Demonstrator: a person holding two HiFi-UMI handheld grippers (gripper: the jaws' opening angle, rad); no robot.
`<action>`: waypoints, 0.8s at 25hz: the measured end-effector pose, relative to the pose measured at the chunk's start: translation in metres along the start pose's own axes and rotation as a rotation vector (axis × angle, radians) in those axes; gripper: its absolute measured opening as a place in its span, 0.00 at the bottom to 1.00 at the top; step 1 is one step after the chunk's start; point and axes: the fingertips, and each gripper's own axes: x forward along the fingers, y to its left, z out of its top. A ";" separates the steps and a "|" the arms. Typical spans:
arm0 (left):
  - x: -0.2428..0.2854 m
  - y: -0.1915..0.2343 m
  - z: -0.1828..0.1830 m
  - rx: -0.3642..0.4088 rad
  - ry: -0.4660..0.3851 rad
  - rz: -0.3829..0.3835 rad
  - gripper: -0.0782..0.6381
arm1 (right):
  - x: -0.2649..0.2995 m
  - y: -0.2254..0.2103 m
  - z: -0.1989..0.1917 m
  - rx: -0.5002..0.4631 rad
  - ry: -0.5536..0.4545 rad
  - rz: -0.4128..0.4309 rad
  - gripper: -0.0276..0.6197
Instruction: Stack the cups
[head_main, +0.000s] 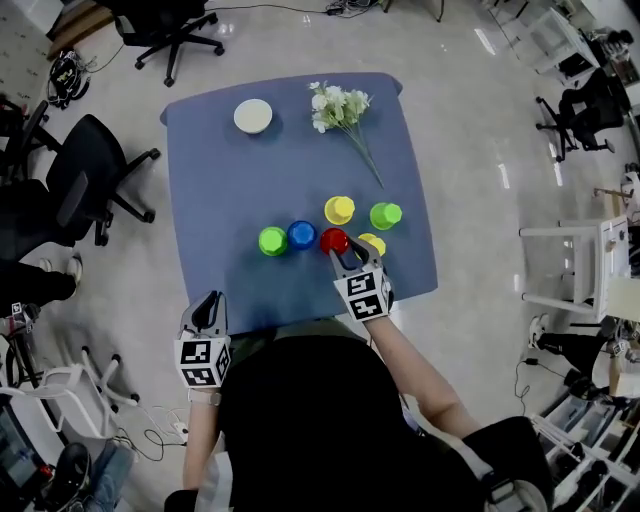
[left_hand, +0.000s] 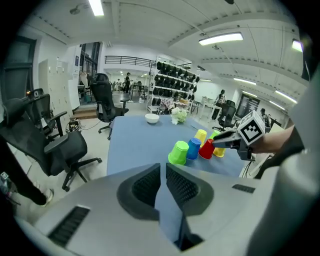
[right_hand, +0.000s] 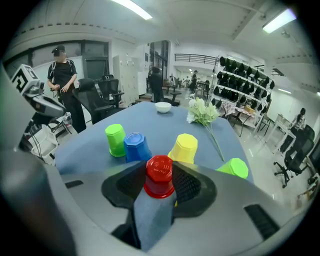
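Right hand-held gripper (head_main: 354, 258) has its jaws closed partway on the upturned red cup (right_hand: 159, 172), the pads pressing its sides while it stands on the blue surface (head_main: 230, 190). Left hand-held gripper (head_main: 210, 302) hangs off the near edge, jaws almost together with nothing between them. No cup sits on another yet, so stacking looks barely begun: a green cup (head_main: 272, 240), the blue cup (head_main: 302, 235) and the red one stand in a close row, a yellow cup (head_main: 339, 210) and a second green cup (head_main: 385, 215) just beyond, and another yellow cup (head_main: 376, 242) is partly hidden beside the right jaws. All six remain to be nested. Neighbours crowd the red cup on both sides, so straight up looks like the freest way out. The right-hand green cup is near the surface's right edge. Bare surface lies to the left and toward the white bowl (head_main: 253, 116), while the flowers (head_main: 340, 108) trail a stem toward the yellow cup.
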 end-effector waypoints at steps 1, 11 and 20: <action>-0.002 0.002 -0.002 -0.006 0.001 0.009 0.17 | 0.002 0.000 0.002 -0.002 -0.001 0.002 0.30; -0.014 0.012 -0.008 -0.033 0.003 0.059 0.17 | 0.016 -0.004 0.018 -0.020 -0.007 0.010 0.30; -0.011 0.010 -0.004 -0.027 -0.014 0.044 0.17 | 0.011 0.001 0.023 0.026 -0.025 0.046 0.36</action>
